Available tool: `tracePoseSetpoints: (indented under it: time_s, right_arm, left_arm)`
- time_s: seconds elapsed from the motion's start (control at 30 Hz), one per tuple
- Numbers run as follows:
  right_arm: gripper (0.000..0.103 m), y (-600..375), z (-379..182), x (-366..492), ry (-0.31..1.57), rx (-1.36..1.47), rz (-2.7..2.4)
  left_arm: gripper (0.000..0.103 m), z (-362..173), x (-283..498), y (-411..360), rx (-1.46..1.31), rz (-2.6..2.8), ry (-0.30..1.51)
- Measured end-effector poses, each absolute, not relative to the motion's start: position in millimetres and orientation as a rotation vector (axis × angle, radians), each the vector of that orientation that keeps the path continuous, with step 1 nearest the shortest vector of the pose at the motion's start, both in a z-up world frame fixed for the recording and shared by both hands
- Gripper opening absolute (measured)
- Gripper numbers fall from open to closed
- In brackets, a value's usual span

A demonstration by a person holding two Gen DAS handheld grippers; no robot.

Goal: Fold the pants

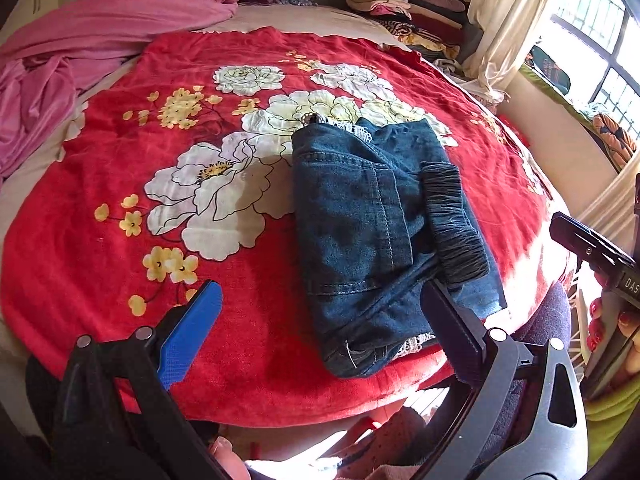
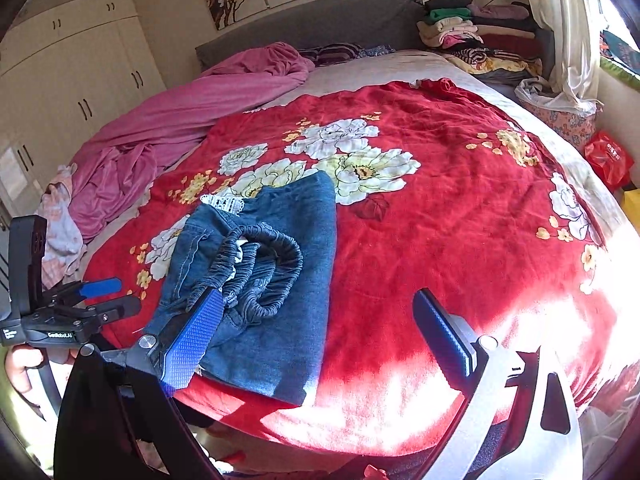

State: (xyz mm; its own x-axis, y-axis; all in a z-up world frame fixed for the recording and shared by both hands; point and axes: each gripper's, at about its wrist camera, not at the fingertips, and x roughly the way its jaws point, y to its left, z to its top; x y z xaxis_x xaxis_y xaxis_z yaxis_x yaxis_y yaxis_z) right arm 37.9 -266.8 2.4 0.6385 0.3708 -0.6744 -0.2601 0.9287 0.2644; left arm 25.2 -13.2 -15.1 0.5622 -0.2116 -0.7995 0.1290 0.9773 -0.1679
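The blue denim pants (image 1: 360, 240) lie folded in a compact bundle on the red floral blanket (image 1: 120, 260), close to the bed's near edge. Their dark elastic waistband (image 2: 260, 276) is bunched on top, and white lace trim (image 2: 224, 202) peeks out at the far end. My left gripper (image 1: 324, 320) hovers over the bundle's near end, jaws spread wide with nothing pinched. My right gripper (image 2: 320, 332) is open just as wide above the bundle's near right side. Its blue finger (image 2: 192, 340) overlaps the waistband in view. The left gripper (image 2: 116, 296) also shows at the left edge.
A crumpled pink sheet (image 2: 168, 128) covers the bed's far left. Stacked folded clothes (image 2: 472, 32) sit by the grey headboard (image 2: 304, 28). A curtain (image 2: 560, 28) and window are on the right, wardrobes (image 2: 68, 80) on the left. A hand with red nails (image 1: 600, 320) holds the other tool.
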Motion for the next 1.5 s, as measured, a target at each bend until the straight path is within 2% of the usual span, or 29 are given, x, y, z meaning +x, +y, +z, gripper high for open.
tracePoseSetpoints:
  time_s: [0.73,1.5]
  right_arm:
    - [0.095,-261.8,-30.1,54.6,0.877,0.150,0.373]
    - [0.094,-242.8,-26.9,85.2,0.897,0.107,0.421]
  left_arm:
    - [0.093,-34.6,49.3,-22.1,-0.113,-0.189,0.969]
    - [0.094,-65.9,80.9,-20.0,-0.122,-0.182,0.973]
